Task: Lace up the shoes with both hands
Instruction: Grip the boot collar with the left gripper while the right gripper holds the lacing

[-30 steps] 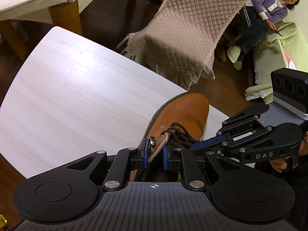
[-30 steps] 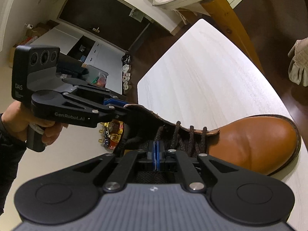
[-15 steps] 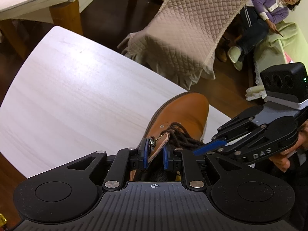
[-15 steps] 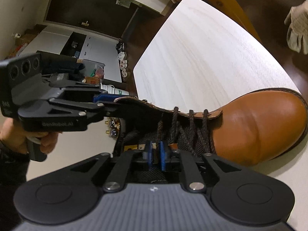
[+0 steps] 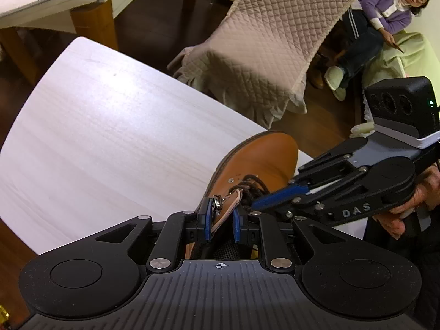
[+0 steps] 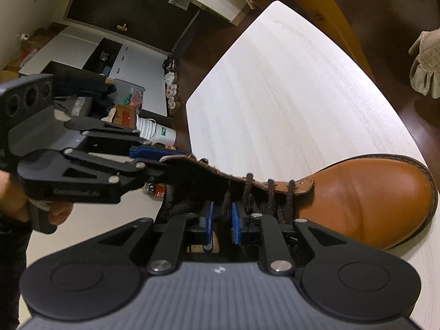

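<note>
A tan leather boot (image 5: 264,159) with dark brown laces (image 6: 271,189) stands on the white table (image 5: 110,137), toe pointing away. My left gripper (image 5: 221,220) is shut on the boot's eyelet flap (image 5: 228,209) and holds it out from the opening; the right wrist view shows it from the side (image 6: 162,162). My right gripper (image 6: 222,220) hovers over the laced tongue with its blue pads apart. One lace strand (image 6: 226,203) runs up between them, untouched. In the left wrist view its fingertips (image 5: 258,203) point at the laces beside the flap.
A quilted beige cover drapes over a chair (image 5: 275,41) beyond the table's far edge. A person (image 5: 385,13) sits at the far right. Boxes and clutter (image 6: 123,110) lie on the floor at the left. A wooden table leg (image 6: 316,5) stands behind.
My right gripper has gone from shut to open and has shifted a little over the laces, its body tilting upward in the left wrist view. The left gripper keeps its hold on the flap.
</note>
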Demonstrator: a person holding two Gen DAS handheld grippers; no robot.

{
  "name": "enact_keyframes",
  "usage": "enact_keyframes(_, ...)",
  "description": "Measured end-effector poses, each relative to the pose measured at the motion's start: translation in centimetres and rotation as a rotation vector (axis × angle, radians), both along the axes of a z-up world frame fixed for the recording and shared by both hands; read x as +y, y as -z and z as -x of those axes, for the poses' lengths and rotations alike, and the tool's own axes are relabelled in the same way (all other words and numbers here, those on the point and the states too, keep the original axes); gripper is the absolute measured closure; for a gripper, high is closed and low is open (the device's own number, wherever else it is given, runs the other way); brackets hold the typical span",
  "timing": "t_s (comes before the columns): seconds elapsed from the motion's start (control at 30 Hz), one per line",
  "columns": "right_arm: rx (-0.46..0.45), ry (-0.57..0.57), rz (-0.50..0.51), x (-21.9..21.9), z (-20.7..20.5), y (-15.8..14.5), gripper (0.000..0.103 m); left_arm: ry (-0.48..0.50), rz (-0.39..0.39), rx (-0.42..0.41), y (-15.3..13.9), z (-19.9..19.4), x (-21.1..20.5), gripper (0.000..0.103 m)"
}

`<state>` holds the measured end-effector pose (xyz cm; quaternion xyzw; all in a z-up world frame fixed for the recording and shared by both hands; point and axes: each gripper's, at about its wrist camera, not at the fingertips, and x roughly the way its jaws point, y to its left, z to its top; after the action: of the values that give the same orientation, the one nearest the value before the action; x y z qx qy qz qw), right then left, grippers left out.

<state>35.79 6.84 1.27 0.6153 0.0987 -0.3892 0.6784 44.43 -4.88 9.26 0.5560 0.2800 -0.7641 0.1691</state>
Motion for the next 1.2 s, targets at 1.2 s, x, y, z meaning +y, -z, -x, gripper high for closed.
enact_keyframes(1.2, 0.048, 0.013, 0.1, 2.3, -0.6, -0.9, 0.089, 0.047, 0.163, 0.016, -1.0, 0.1, 3.2, 0.084)
